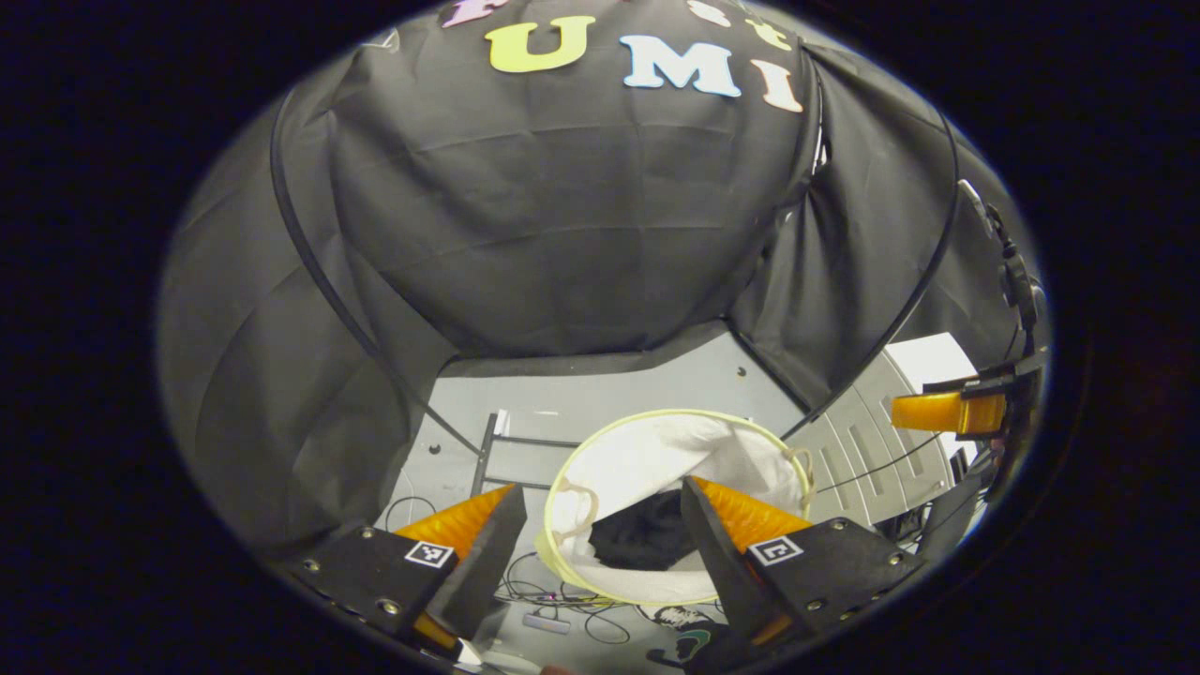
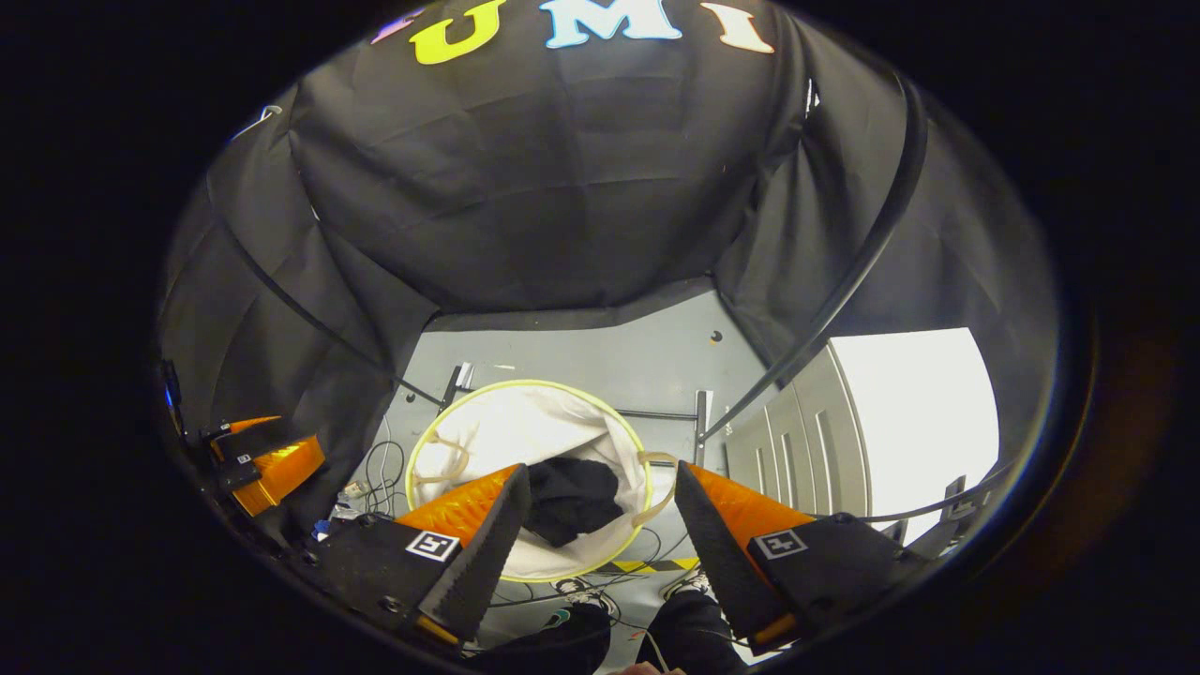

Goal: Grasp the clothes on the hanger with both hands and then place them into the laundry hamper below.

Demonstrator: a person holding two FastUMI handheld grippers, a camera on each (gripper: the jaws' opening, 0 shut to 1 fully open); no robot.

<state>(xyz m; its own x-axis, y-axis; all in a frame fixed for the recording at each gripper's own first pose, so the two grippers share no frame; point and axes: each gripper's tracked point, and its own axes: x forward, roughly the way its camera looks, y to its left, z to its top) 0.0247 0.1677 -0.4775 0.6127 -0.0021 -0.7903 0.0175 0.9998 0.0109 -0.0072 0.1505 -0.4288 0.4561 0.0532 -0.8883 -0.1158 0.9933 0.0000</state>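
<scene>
Hamper (image 1: 562, 487) stands on the floor (image 1: 609, 384), with the dark clothes (image 1: 642, 539) lying inside at its bottom. Left hand-held gripper (image 1: 600, 525) and right hand-held gripper (image 2: 600, 506) hang above it, both spread wide and empty. Risk: a low pass could snag the hamper's loop handle (image 2: 656, 487) and tip it. Square markers on the grippers carry no legible text.

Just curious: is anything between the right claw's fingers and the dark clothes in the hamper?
Nothing; in the right gripper view, the open right claw hangs above the dark clothes in the hamper.
</scene>
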